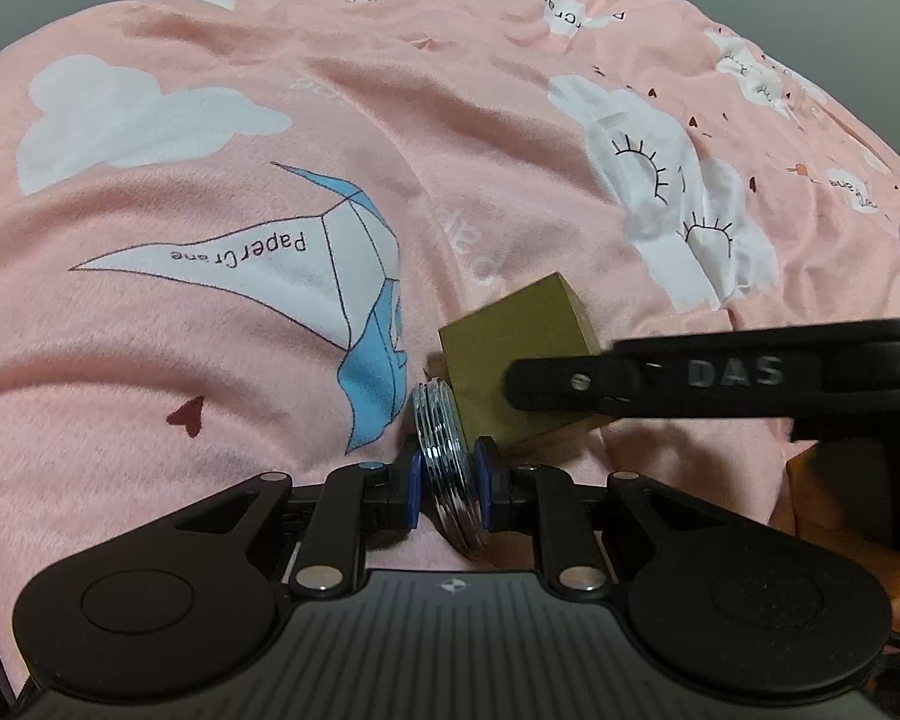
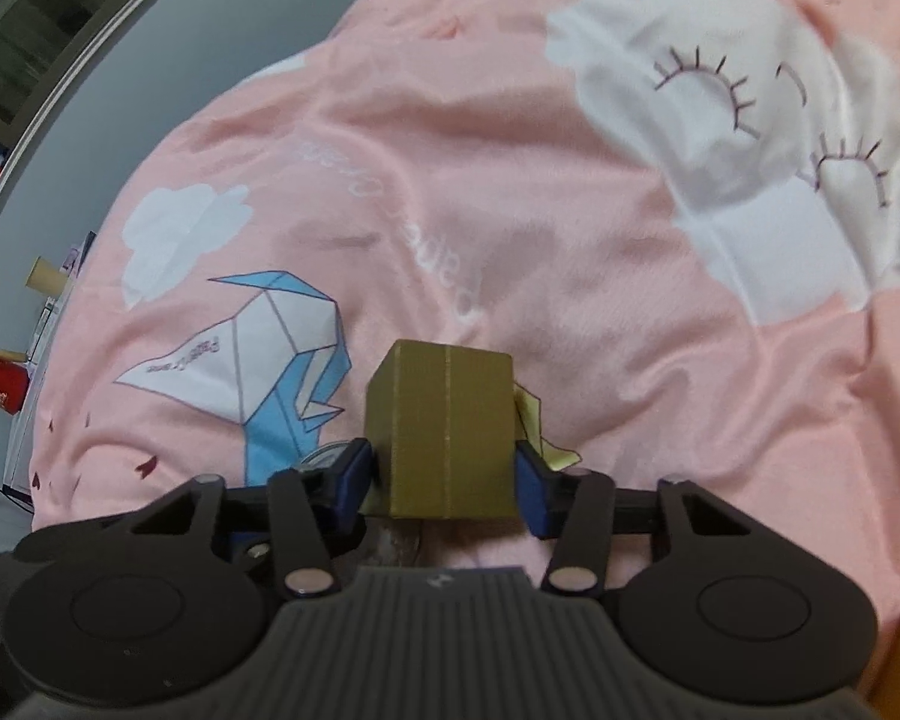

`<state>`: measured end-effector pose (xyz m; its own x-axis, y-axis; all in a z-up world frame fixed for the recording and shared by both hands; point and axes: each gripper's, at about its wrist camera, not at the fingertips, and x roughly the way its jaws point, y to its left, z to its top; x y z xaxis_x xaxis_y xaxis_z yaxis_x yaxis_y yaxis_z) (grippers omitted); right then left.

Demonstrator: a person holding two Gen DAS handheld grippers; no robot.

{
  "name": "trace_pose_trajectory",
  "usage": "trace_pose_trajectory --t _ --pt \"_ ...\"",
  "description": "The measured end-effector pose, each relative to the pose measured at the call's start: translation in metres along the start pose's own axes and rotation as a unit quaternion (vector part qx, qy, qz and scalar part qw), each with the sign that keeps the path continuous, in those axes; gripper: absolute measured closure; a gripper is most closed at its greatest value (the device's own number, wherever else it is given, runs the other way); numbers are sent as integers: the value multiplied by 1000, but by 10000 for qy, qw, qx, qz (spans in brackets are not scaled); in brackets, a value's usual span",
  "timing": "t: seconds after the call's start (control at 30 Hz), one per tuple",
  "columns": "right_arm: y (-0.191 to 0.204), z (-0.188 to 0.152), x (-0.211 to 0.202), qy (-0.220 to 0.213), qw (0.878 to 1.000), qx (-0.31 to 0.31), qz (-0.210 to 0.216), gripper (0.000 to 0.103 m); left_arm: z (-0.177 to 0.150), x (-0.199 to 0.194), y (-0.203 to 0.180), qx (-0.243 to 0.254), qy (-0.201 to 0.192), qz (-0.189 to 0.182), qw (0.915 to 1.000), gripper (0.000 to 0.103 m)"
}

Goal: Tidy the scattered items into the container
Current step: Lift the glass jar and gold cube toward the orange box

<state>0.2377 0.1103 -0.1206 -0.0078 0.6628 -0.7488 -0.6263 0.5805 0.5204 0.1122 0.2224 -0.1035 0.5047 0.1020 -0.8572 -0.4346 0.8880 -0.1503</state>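
The left gripper (image 1: 448,492) is holding a stack of shiny metal rings (image 1: 447,468) on edge, its blue-padded jaws clamped on the stack from both sides. Just past the rings, and touching or nearly touching them, a gold box (image 1: 513,360) is sitting over the pink bedspread (image 1: 210,120), which is printed with white clouds, a blue and white paper crane (image 1: 306,276) and a sleepy-eyed cloud face (image 1: 666,204). The right gripper (image 2: 444,477) is gripping that gold box (image 2: 447,426), its jaws pressing on the box's left and right sides, and its black finger, lettered DAS, is crossing the box's front in the left wrist view. A yellowish scrap of paper (image 2: 537,420) is poking out behind the box on its right. Whether the box is resting on the bedspread (image 2: 570,300) or lifted just off it, I cannot tell
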Motion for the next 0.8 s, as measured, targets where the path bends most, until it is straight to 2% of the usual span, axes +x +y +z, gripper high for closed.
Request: trace_pose_trajectory --t 0.1,0.3,0.5,0.67,0.8 --pt "5 -6 -13 -87 9999 -99 -100 53 -2 -4 -1 17 -52 -8 10000 84" --pt "19 -20 -48 -481 9960 -414 -629 54 -6 -21 -8 69 -226 44 9997 85" --pt "24 -36 -99 -1032 9907 -403 -786 54 -7 -47 -24 112 -429 -13 9990 88" --pt "25 -56 -153 -1631 9801 -403 -1055 53 -8 -79 -48 267 -699 -267 9968 88" --pt "20 -77 -198 -2080 9689 -319 -1305 54 -10 -106 -75 448 -942 -643 9925 88"
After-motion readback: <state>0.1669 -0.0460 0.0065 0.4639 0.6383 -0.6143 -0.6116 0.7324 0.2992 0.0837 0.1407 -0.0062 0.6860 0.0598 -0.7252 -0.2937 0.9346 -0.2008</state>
